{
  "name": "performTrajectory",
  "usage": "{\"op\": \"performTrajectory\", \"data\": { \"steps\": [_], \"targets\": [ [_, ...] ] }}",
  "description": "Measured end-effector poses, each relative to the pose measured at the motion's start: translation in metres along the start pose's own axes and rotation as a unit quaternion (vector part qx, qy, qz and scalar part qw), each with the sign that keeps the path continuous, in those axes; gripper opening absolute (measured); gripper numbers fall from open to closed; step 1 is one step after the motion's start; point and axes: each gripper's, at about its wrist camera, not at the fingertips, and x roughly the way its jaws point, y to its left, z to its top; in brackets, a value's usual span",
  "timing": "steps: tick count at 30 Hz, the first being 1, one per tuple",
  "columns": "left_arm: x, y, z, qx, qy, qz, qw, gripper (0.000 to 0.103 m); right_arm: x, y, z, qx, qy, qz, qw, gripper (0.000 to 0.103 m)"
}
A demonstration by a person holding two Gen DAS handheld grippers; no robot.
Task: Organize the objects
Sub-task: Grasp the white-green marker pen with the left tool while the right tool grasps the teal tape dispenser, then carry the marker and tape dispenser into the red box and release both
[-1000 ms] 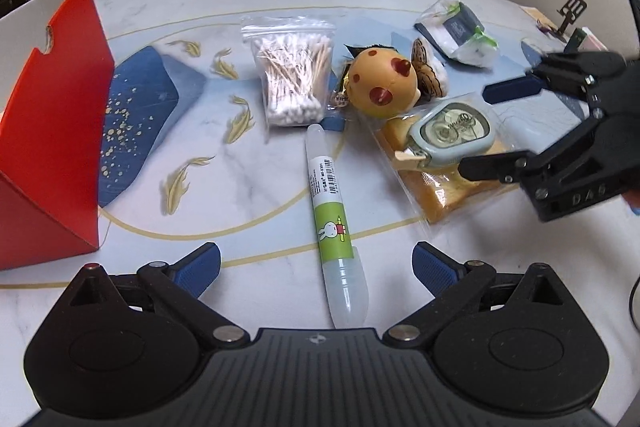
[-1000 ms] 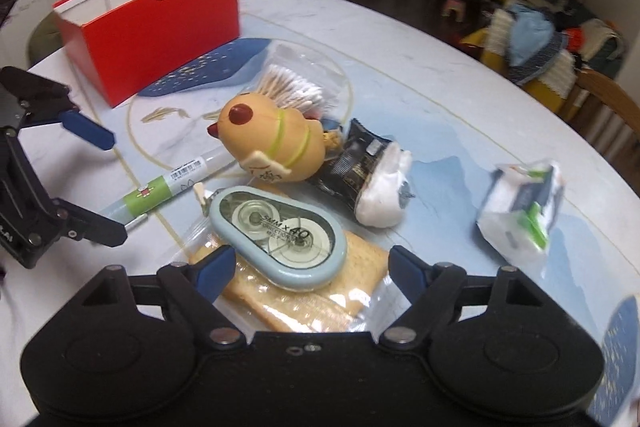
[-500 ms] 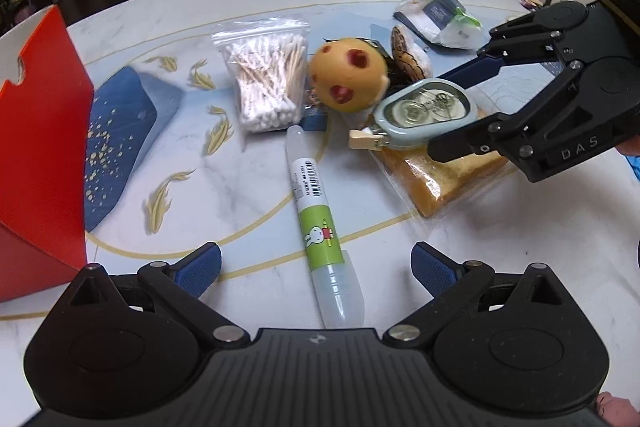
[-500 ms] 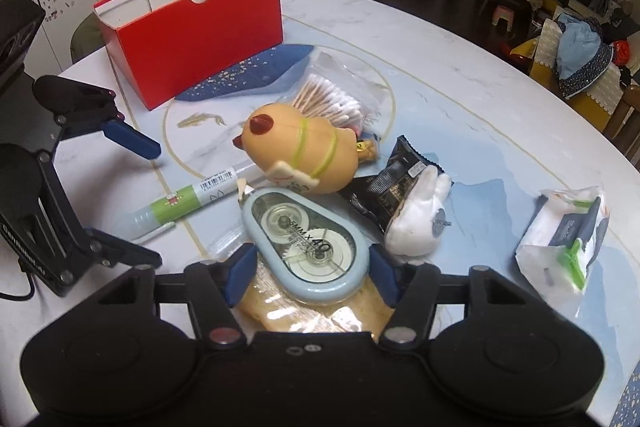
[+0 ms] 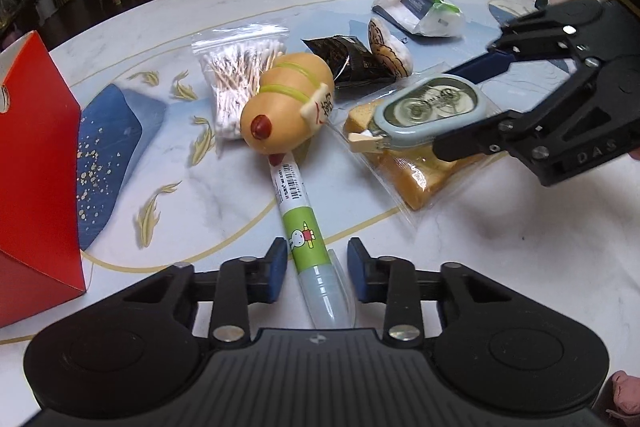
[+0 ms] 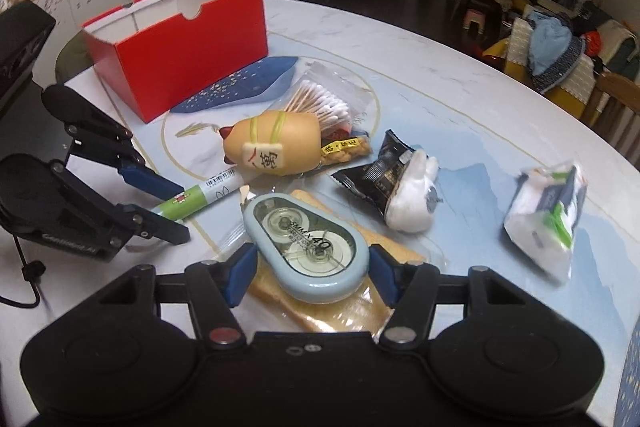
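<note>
the left gripper (image 5: 317,269), jaws just closing, brackets the light, slick glue stick (image 5: 306,241) near its clear cap on the table (image 5: 500,267), perhaps not yet pinching, while the right gripper (image 6: 310,273) clamps the rigid tape dispenser (image 6: 308,247) across its flanks.

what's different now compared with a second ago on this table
The left gripper has just been closing around the green glue stick; a slight gap still shows on each side. The right gripper narrowed onto the blue correction tape, which lies on the bagged bread. The yellow toy rolled, showing its label. Red box and cotton swabs stayed put.
</note>
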Motion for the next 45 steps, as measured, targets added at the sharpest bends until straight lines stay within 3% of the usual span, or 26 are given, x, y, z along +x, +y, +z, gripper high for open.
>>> {"op": "performTrajectory", "data": {
  "steps": [8, 19, 23, 32, 45],
  "targets": [
    [-0.007, 0.007, -0.005, -0.001, 0.003, -0.008, 1.0000, 0.021, -0.017, 0.013, -0.012, 0.060, -0.019, -0.017, 0.998, 0.060],
    [-0.036, 0.026, -0.027, -0.021, 0.000, -0.048, 0.9986, 0.020, -0.038, 0.046, -0.024, 0.125, -0.045, -0.042, 0.990, 0.060],
    [-0.055, 0.033, -0.033, -0.014, -0.019, -0.058, 0.9980, 0.020, -0.046, 0.059, -0.022, 0.143, -0.057, -0.054, 0.987, 0.060],
    [-0.090, 0.059, -0.037, -0.025, -0.058, -0.084, 0.9944, 0.016, -0.068, 0.086, -0.005, 0.171, -0.086, -0.085, 0.978, 0.060],
    [-0.138, 0.115, -0.040, -0.059, -0.096, -0.117, 0.9868, 0.015, -0.071, 0.129, 0.043, 0.150, -0.095, -0.097, 0.979, 0.060]
  ]
}}
